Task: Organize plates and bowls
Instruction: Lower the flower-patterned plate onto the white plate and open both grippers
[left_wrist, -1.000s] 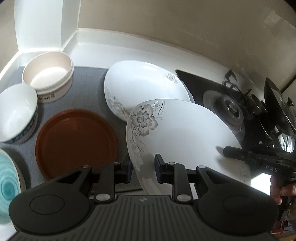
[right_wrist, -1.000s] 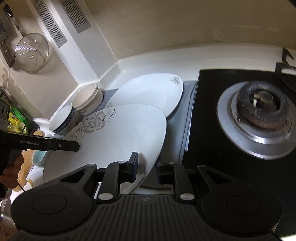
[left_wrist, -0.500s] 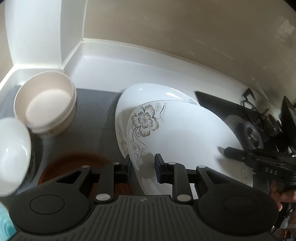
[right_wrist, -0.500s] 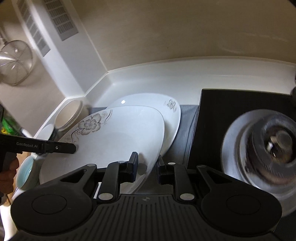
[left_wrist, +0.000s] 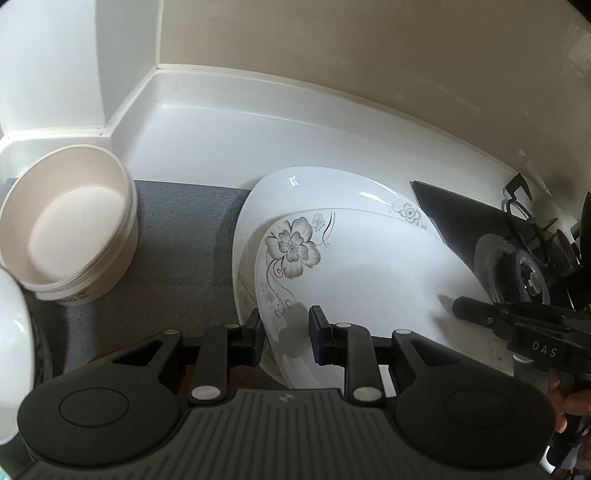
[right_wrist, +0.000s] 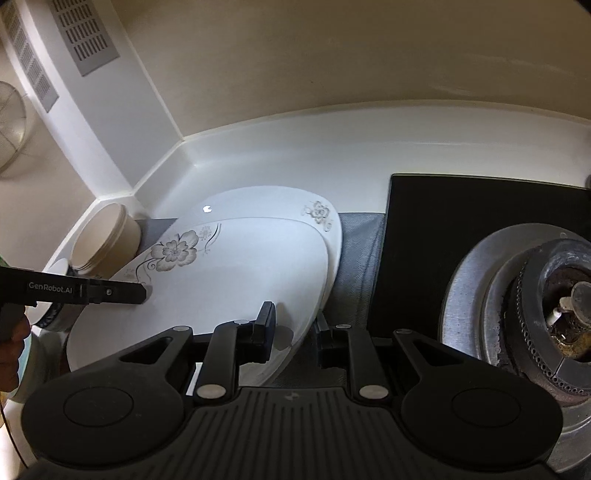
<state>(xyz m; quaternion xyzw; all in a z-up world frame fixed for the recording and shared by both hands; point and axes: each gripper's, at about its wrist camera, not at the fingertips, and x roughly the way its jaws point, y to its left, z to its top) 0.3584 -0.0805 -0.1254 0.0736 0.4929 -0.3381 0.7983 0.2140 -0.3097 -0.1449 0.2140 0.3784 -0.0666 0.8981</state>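
— Hand-held grippers, left (left_wrist: 284, 330) and right (right_wrist: 295, 326), each clamped on opposite rims of the floral plate (left_wrist: 369, 273), poised over its twin (left_wrist: 317, 188) on the tabletop

— Risk: uneven lowering could chip both

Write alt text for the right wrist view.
The right gripper clamps the near rim of a flowered white plate, held over a matching plate on a grey mat. The left gripper grips its far edge; a gas burner sits right.
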